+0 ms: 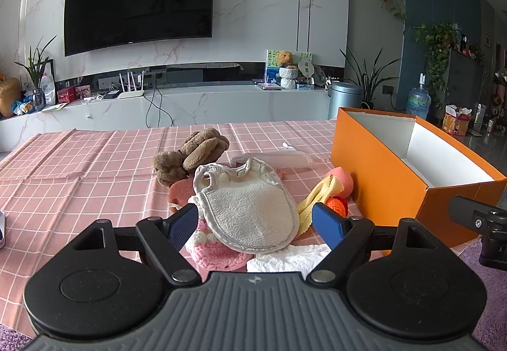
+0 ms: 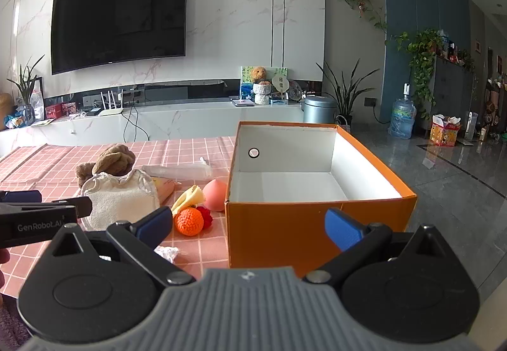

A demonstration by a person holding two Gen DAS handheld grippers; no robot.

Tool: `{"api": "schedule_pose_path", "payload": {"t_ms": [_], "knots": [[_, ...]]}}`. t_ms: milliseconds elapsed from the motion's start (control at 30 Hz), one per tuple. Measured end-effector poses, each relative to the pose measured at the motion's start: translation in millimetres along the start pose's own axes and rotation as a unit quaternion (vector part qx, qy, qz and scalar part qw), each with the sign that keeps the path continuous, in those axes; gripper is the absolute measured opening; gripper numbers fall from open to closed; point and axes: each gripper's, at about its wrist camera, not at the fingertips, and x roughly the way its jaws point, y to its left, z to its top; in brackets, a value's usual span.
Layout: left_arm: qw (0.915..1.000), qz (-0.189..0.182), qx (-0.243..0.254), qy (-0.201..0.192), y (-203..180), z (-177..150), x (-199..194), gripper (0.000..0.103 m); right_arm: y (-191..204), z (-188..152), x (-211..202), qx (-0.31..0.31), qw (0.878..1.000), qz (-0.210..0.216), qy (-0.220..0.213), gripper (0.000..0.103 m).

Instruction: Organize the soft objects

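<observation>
A pile of soft things lies on the pink checked tablecloth (image 1: 79,180): a grey-white bath mitt (image 1: 250,214) on top, a brown knotted plush (image 1: 196,151) behind it, a pink knitted piece (image 1: 215,249), a yellow cloth (image 1: 317,195), a pink egg-shaped sponge (image 1: 343,181) and an orange crochet ball (image 2: 189,222). My left gripper (image 1: 255,224) is open, its blue pads on either side of the mitt's near end without touching it. My right gripper (image 2: 250,226) is open and holds nothing, in front of the near wall of the orange box (image 2: 285,224). The box's white inside is bare.
A clear plastic package (image 1: 275,159) lies behind the pile and a crumpled white tissue (image 2: 168,252) lies near the table's front edge. The box stands at the table's right edge, with grey floor beyond it. Far behind are a TV and a white sideboard.
</observation>
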Motion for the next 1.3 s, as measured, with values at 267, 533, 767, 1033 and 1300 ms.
{"api": "schedule_pose_path", "payload": {"t_ms": [267,533,767,1033,1300], "knots": [[1.0000,0.001,0.000,0.003,-0.5,-0.4,-0.3,0.096,-0.4,-0.4,1.0,-0.001,1.000,-0.001,0.007,0.101],[1.0000,0.000,0.000,0.004,0.0,-1.8,0.2,0.096,-0.9,-1.2,2.9,0.001,1.000,-0.003,0.017,0.101],[1.0000,-0.001,0.000,0.005,-0.9,-2.6,0.9,0.096,-0.3,-1.6,3.4,0.001,1.000,-0.002,0.022,0.101],[1.0000,-0.002,-0.002,0.009,-1.2,-3.2,2.1,0.096,-0.9,-2.4,6.3,0.002,1.000,-0.002,0.030,0.101],[0.9999,-0.004,-0.001,0.012,-3.0,-4.5,2.0,0.096,-0.2,-2.9,9.2,0.001,0.999,-0.004,0.039,0.101]]}}
